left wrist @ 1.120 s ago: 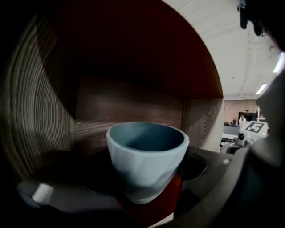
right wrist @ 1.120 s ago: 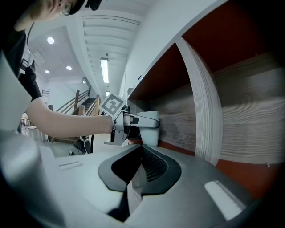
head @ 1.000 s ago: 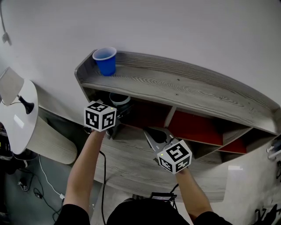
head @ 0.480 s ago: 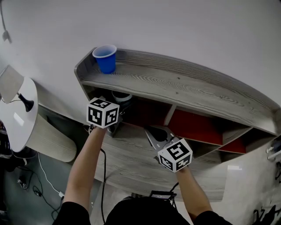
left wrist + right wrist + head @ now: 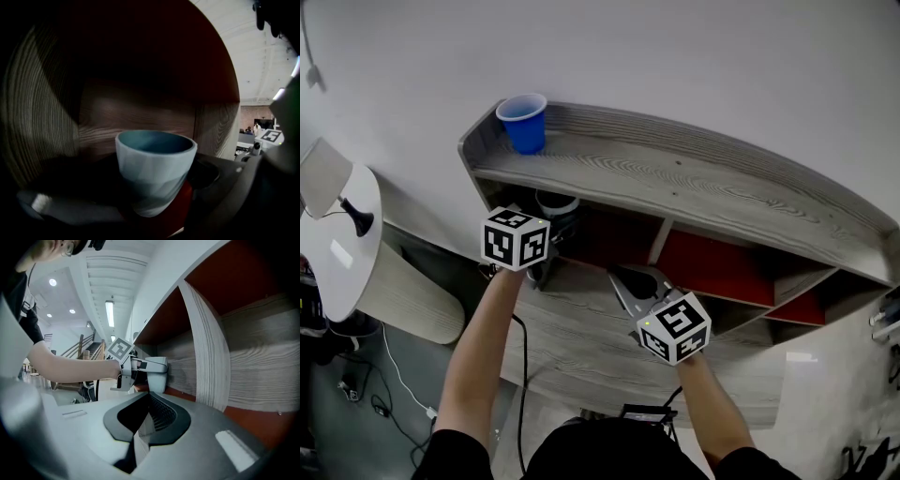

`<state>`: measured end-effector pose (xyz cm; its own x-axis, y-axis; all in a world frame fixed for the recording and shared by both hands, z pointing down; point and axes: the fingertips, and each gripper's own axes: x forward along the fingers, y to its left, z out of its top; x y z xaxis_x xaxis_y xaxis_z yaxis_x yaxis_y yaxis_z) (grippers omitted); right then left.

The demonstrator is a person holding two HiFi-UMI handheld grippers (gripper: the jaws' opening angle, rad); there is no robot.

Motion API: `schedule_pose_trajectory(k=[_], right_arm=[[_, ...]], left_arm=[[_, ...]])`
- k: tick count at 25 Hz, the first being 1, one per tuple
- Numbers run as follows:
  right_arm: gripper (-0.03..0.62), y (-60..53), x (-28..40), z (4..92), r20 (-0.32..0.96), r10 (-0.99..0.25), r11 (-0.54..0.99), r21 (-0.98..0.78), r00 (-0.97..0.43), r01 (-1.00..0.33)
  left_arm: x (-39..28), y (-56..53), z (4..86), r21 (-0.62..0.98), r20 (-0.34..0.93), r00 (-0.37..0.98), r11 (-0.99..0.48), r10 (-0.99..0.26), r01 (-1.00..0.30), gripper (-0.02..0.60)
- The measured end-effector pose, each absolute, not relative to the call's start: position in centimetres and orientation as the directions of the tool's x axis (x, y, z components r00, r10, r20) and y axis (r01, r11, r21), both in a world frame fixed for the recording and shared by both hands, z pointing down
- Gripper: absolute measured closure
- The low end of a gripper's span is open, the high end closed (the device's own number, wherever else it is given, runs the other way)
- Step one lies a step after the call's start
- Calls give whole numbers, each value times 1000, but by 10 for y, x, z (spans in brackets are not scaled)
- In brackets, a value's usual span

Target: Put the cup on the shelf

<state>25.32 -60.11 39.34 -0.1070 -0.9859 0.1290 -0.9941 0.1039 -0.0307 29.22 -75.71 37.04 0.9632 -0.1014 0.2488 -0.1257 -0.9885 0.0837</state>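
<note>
A pale grey-blue cup point(image 5: 152, 176) sits between the jaws of my left gripper point(image 5: 154, 192), inside the dark left compartment of the wooden shelf unit point(image 5: 694, 192). The jaws close in on both of its sides, and it leans a little over the red compartment floor. From above, only the cup's rim point(image 5: 555, 202) shows under the top board, just ahead of the left gripper point(image 5: 549, 225). The right gripper view shows that gripper point(image 5: 143, 365) and the cup point(image 5: 157, 379) from the side. My right gripper point(image 5: 628, 283) is shut and empty, low in front of the middle divider point(image 5: 208, 357).
A blue plastic cup point(image 5: 523, 122) stands at the left end of the shelf's top board. More red-backed compartments point(image 5: 712, 267) lie to the right. A white round table point(image 5: 342, 239) with a black item stands at the left, and cables run over the floor point(image 5: 394, 375).
</note>
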Motion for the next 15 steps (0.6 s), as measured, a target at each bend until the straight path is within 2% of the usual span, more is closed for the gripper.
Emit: schedule_pose_trajectory(k=[6, 15], right_arm=[[583, -596, 251, 394, 131, -985, 109, -27, -112, -994], [583, -583, 249, 393, 124, -985, 123, -16, -124, -992]], left_arm=[[281, -759, 357, 75, 199, 969, -984, -145, -162, 114], [237, -744, 340, 29, 126, 965, -971, -231, -237, 114]])
